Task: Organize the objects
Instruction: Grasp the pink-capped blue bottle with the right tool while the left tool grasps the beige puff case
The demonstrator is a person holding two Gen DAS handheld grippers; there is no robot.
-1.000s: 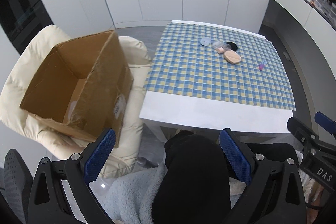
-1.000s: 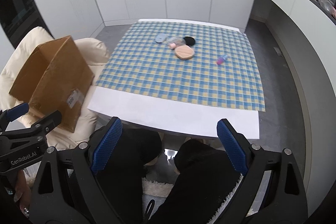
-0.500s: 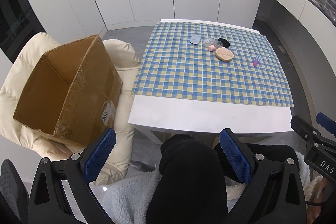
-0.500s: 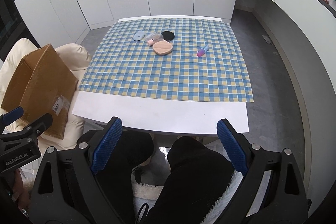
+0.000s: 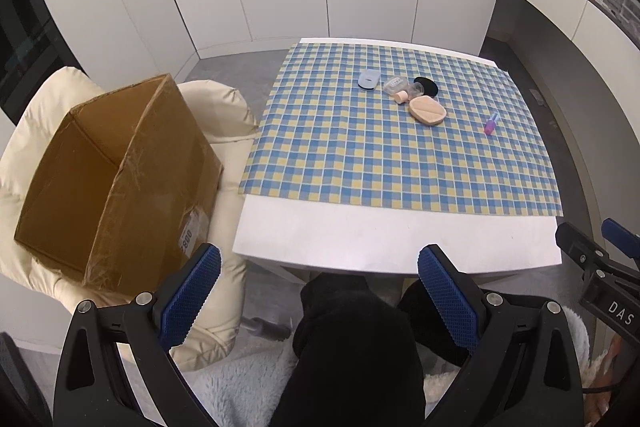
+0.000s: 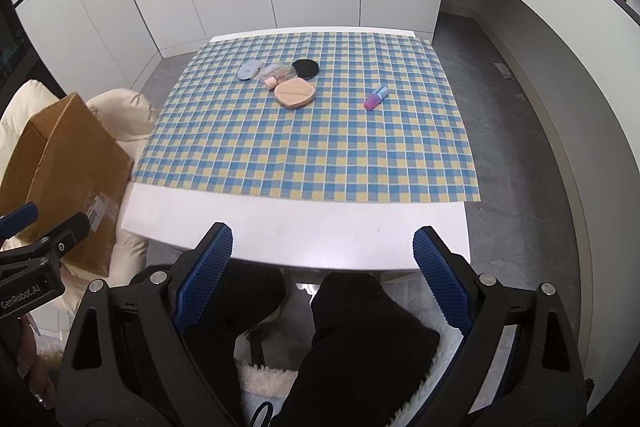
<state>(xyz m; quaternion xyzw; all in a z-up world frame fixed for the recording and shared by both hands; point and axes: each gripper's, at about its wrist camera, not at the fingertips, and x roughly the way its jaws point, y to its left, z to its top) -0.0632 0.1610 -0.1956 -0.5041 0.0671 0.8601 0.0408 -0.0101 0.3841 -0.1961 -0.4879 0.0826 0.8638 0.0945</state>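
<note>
Both jaws stand wide apart and hold nothing: my left gripper (image 5: 318, 291) and right gripper (image 6: 322, 273) hang near the table's (image 6: 320, 231) near edge. Far across the checked cloth (image 6: 312, 147) lie a beige puff (image 6: 295, 93), black disc (image 6: 305, 68), blue case (image 6: 248, 70) and pink tube (image 6: 376, 97). A cardboard box (image 5: 112, 179) sits left on a cream chair (image 5: 224, 107).

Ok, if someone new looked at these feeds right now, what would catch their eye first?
Probably the blue and yellow checked cloth covering most of the white table, with a small cluster of items at its far side: a peach puff, a black disc, a pale blue case, and a pink tube lying apart to the right. Next, the open cardboard box on the cream chair left of the table.
</note>
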